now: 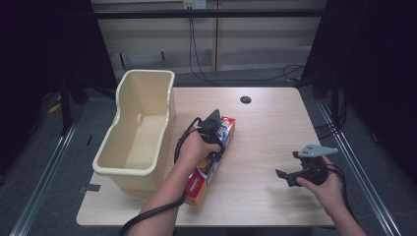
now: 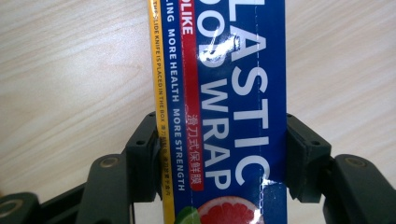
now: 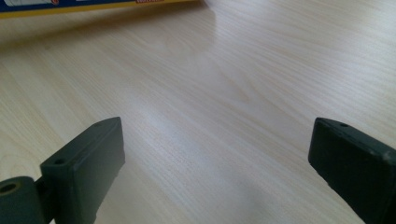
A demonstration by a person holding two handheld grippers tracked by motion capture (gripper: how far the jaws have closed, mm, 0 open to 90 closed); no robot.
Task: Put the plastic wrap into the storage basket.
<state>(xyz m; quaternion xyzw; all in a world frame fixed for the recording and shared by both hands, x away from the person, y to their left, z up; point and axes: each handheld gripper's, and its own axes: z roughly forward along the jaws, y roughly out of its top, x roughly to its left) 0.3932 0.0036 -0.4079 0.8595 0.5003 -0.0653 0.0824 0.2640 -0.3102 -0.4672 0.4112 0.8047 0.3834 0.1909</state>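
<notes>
Resting on pale wood table (image 1: 265, 128), plastic-wrap box (image 2: 229, 107) sits clamped by left tongs (image 2: 219, 161); right tongs (image 3: 215, 163) gape.

From my seat at the controls, the table (image 1: 265, 128) reads as pale wood-look laminate, smooth with a fine straight grain and a soft satin sheen that shows best in the right gripper view. The plastic wrap box (image 2: 219, 93) running down the centre of the left gripper view looks like printed cardboard with a glossy coating; light streaks glare across its blue panel. My left gripper (image 2: 219, 158) has jaws of matt black plastic, slightly grainy, with small brass-coloured pins at the joints. The right gripper (image 3: 215, 163) shows the same dull, dark finish, edges faintly scuffed. At the left of the high view, the cream bin (image 1: 140, 132) looks like smooth moulded plastic, semi-gloss.
</notes>
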